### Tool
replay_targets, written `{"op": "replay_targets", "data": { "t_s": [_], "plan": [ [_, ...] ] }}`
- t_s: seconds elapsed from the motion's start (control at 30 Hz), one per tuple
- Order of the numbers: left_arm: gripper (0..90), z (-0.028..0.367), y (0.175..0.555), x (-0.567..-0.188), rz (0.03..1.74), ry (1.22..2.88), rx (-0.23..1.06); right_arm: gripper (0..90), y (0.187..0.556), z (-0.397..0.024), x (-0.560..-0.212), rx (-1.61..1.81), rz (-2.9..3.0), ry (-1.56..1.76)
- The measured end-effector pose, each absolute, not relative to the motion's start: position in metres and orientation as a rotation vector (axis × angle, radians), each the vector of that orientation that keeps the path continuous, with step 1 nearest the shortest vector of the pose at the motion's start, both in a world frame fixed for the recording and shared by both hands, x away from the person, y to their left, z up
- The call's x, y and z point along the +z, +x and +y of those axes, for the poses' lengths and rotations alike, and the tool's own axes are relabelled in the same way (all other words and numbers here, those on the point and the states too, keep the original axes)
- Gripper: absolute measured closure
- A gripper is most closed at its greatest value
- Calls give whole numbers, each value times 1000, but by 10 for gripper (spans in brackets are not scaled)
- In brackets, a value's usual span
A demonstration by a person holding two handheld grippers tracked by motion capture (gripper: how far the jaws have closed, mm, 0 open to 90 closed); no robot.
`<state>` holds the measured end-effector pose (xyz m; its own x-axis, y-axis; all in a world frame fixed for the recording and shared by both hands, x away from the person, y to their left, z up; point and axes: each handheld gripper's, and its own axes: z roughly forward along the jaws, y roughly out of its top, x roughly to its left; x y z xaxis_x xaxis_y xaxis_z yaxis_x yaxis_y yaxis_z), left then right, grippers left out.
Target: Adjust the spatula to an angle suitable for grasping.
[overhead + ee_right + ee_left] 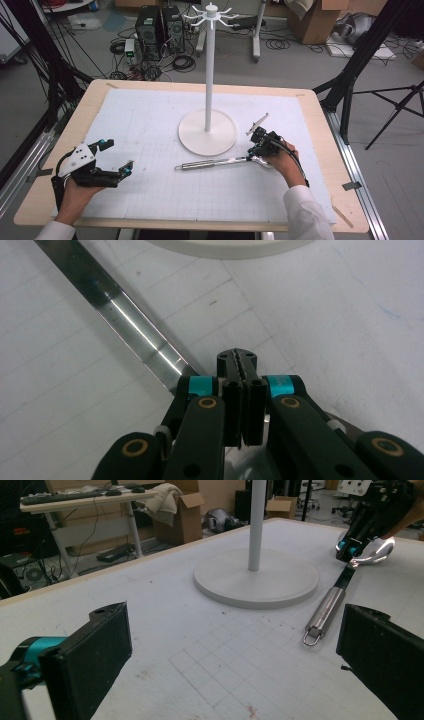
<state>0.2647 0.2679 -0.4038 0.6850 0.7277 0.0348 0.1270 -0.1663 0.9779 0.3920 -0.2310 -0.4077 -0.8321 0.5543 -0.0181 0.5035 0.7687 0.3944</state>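
Note:
A steel utensil [200,164] with a round handle and a hanging loop lies on the white mat in front of the white hook stand [207,134]. Its shiny head [261,161] lies under my right hand. My right gripper [253,151] points down at the utensil's flat neck [125,315], and its pads are pressed together with nothing seen between them [236,360]. The neck runs under the jaws. At the table's left, my left gripper [117,156] is held wide open and holds nothing. In the left gripper view [235,655] it faces the handle [325,612] and the stand's base [255,580].
The stand's tall pole [210,75] carries a ring of hooks [211,14] at the top. The mat [150,120] covers most of the wooden table [90,100]. On the floor behind the table are computer towers [160,25], cables and cardboard boxes [320,20]. Black frame legs [350,75] stand at the right.

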Motion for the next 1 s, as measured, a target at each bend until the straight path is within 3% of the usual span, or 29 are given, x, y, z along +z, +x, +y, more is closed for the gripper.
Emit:
{"op": "replay_targets", "data": {
  "t_s": [1.0],
  "plan": [
    [17, 267, 264, -404, 693, 1693, 616, 899, 393, -235, -410, 555, 2849, 862]
  ]
}}
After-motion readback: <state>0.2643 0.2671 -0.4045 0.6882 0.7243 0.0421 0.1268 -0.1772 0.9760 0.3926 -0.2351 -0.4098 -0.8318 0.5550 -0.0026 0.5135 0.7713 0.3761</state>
